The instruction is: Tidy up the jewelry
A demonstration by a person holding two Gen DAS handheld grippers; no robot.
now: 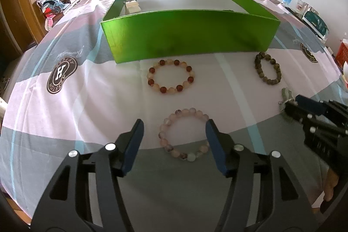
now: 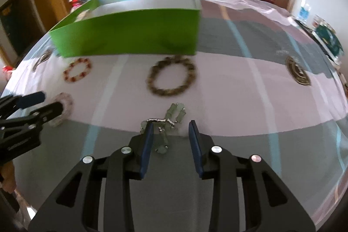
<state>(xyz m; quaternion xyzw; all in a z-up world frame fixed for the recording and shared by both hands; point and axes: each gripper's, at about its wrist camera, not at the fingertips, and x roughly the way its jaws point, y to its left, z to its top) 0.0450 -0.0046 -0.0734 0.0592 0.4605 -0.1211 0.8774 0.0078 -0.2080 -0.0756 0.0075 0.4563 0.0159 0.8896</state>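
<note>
My left gripper [image 1: 174,125] gapes around the pink bracelet [image 1: 184,134], my right gripper [image 2: 170,126] half-open over the green bracelet [image 2: 174,116], which only its view shows clearly, the green box [image 1: 187,36] beyond.

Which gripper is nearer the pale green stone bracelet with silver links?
Right. The right gripper straddles the pale green stone bracelet with silver links, jaws open around it. The left gripper sits off to its left, over the pale pink bead bracelet.
</note>
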